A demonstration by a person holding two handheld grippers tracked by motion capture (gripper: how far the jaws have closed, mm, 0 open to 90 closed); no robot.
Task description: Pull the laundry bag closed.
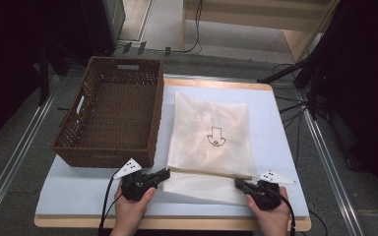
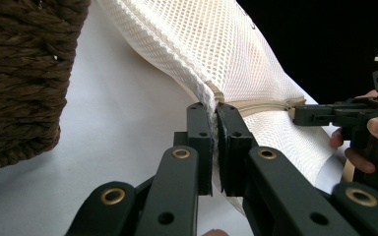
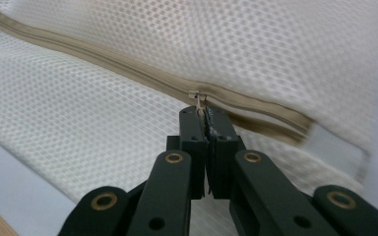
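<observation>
A white mesh bag (image 1: 211, 132) with a black arrow print lies on the pale blue table top (image 1: 275, 147). Its beige zipper (image 1: 209, 172) runs along the near side. My left gripper (image 1: 166, 173) is shut on the bag's left corner at the zipper's end; in the left gripper view its jaws (image 2: 214, 110) pinch the mesh (image 2: 216, 44) there. My right gripper (image 1: 237, 183) is at the zipper's right part. In the right gripper view it (image 3: 205, 114) is shut on the small zipper pull (image 3: 200, 101), with the zipper (image 3: 103, 56) stretching off to the upper left.
A brown wicker basket (image 1: 103, 156) stands empty at the left of the table, close to the bag and just beyond my left gripper; its wall (image 2: 19, 73) looms at the left of the left gripper view. Cables and stands lie on the floor to the right.
</observation>
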